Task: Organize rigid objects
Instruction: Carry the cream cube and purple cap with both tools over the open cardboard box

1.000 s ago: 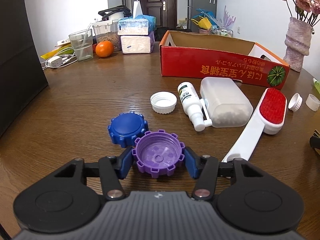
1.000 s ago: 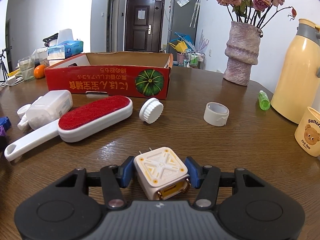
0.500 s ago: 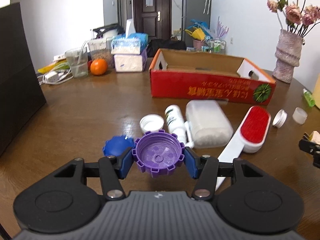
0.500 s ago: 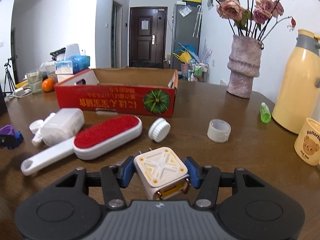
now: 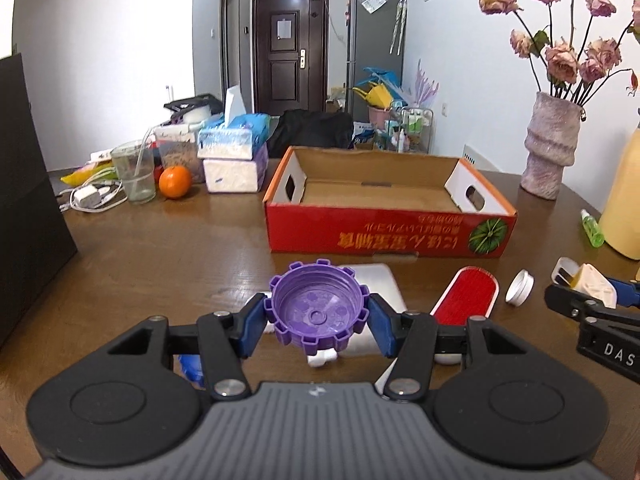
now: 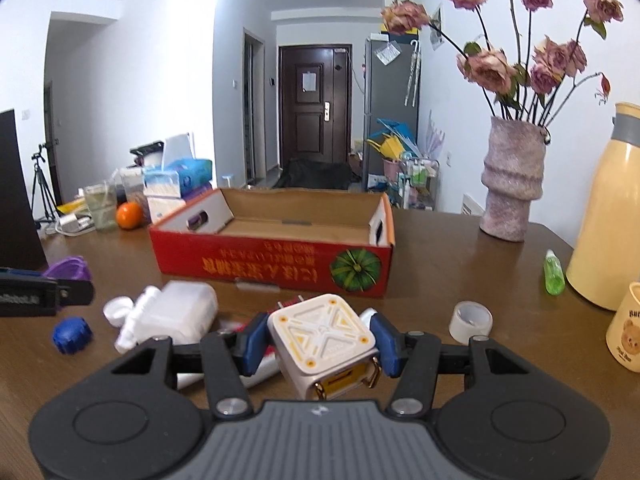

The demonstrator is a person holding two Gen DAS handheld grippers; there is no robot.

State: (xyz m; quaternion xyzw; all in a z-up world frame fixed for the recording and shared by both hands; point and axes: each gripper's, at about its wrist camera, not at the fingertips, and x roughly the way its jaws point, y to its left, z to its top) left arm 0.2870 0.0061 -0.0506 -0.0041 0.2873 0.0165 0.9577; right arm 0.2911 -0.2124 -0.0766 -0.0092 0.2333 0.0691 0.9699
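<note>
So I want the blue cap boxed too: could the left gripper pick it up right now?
Probably not: the left gripper is shut on the purple cap, so the blue cap must wait.

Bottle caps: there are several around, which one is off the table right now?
The purple cap, open side up, clamped in the left gripper. The blue cap and white cap lie on the table.

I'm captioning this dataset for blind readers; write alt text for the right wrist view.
The right gripper is shut on a cream cube-shaped plug adapter, held above a brown wooden table. Beyond it stands an open red cardboard box, with a white plastic container and blue ridged cap at left.
</note>
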